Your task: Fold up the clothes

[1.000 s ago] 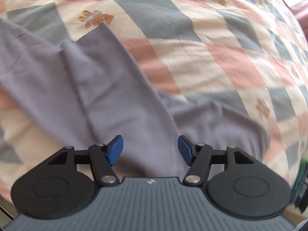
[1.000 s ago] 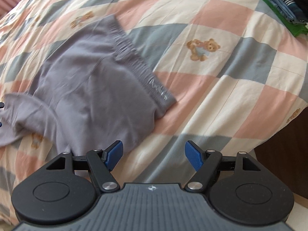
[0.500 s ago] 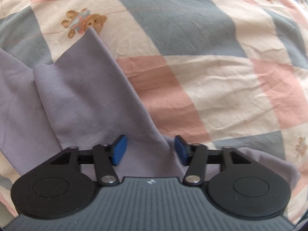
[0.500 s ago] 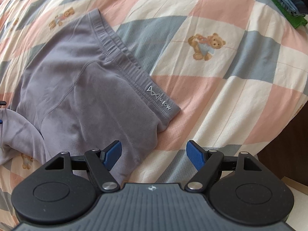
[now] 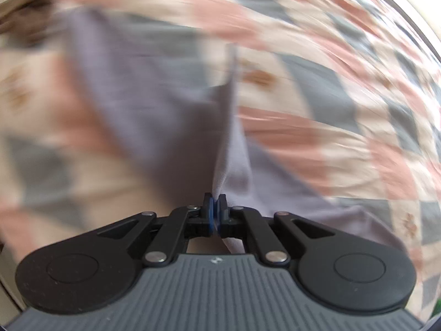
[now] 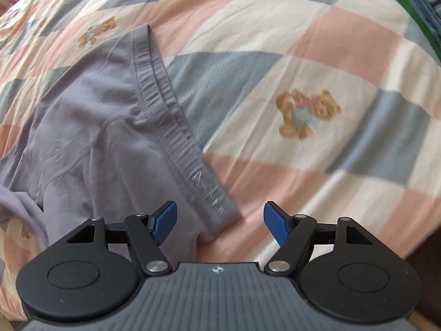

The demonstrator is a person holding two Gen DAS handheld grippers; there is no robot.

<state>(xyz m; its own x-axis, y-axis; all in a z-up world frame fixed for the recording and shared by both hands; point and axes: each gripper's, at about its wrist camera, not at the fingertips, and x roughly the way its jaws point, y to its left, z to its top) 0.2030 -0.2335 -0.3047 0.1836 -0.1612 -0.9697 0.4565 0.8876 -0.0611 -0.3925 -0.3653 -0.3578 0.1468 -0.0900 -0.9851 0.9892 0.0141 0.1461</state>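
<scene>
Checkered bear-print quilt (image 6: pixel 317 63) under grey shorts (image 6: pixel 110 138); folded clothes stack (image 6: pixel 413 5) far corner.

The black left gripper (image 5: pixel 215 211) has its blue-padded jaws pinched together on a ridge of soft lavender-grey fabric garment (image 5: pixel 143 104), which rises taut from the pads. Beneath lies a heavily blurred pink, grey and cream checked bed quilt (image 5: pixel 325 127).

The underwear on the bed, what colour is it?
The underwear is plain lilac-grey, clearest in the right wrist view.
</scene>
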